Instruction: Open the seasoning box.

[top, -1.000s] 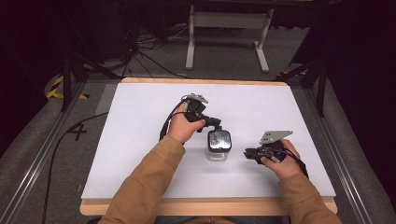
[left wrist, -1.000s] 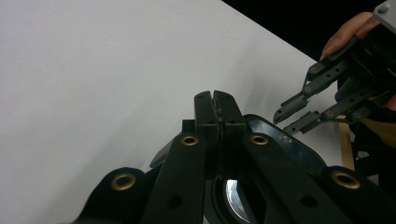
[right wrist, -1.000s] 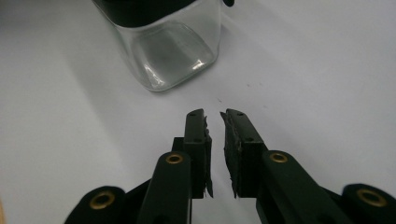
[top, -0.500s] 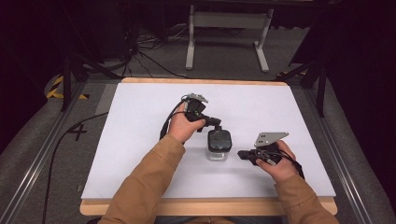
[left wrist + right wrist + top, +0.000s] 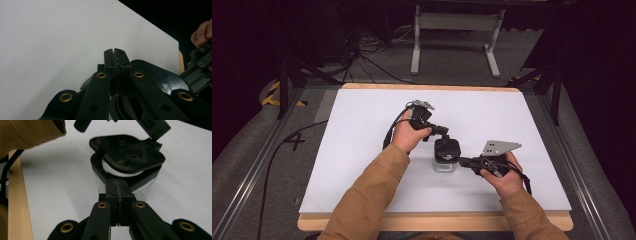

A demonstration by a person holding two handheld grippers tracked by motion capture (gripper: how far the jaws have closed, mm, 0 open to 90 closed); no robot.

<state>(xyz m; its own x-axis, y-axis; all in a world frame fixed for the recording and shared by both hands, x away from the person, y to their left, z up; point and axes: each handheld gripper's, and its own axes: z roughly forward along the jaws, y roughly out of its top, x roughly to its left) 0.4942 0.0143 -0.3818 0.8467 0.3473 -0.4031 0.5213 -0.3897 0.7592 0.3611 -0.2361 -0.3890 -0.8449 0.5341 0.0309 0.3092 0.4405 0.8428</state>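
A small clear container [image 5: 445, 164] with a black rim stands at the table's middle. Its black lid [image 5: 447, 148] lies over the opening, tilted, with a white gap under it in the right gripper view [image 5: 130, 157]. My left gripper [image 5: 445, 134] reaches from the far side, jaws shut just above the lid's far edge [image 5: 160, 75], nothing between them [image 5: 115, 53]. My right gripper [image 5: 462, 161] comes from the right, shut, its tips [image 5: 117, 183] against the container's black rim [image 5: 100, 170].
The white table top [image 5: 362, 150] has a wooden front edge [image 5: 432, 220]. A brown sleeve [image 5: 30, 132] lies close on the left of the right gripper view. Cables and a metal stand [image 5: 454, 22] are on the floor beyond the table.
My right gripper has moved left up to the container's side. The container's top has gone from light to dark as the lid came over it. The left gripper has barely moved.
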